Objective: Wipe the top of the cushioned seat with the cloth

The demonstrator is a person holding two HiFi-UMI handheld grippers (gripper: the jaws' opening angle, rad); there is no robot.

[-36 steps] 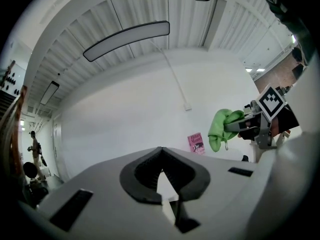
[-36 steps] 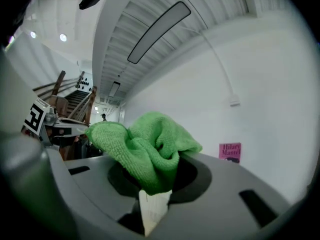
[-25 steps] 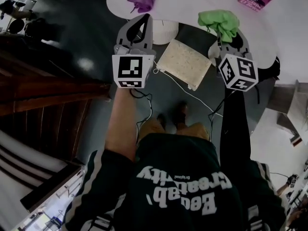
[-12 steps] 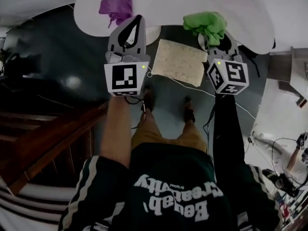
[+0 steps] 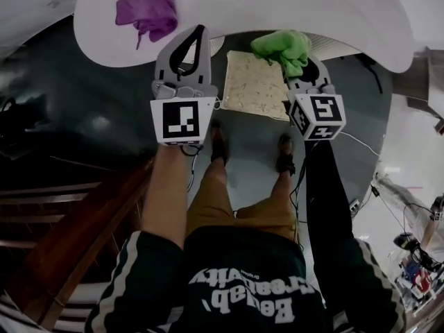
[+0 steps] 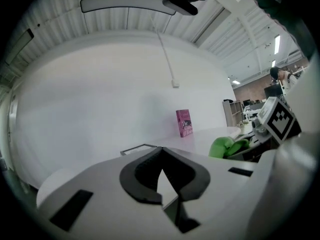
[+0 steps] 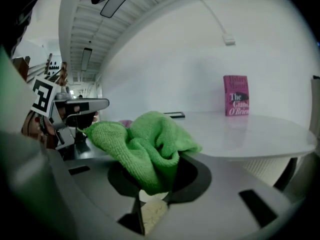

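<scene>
Green cloth (image 7: 145, 144) is clamped in the right gripper (image 7: 150, 186) near the cushioned seat's (image 5: 253, 85) far corner, ready for wiping; the left gripper (image 6: 161, 153) is closed, empty.

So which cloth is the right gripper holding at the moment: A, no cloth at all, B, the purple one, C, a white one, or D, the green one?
D: the crumpled green cloth is pinched between the jaws of the right gripper, while the purple cloth lies untouched on the white table.
</scene>
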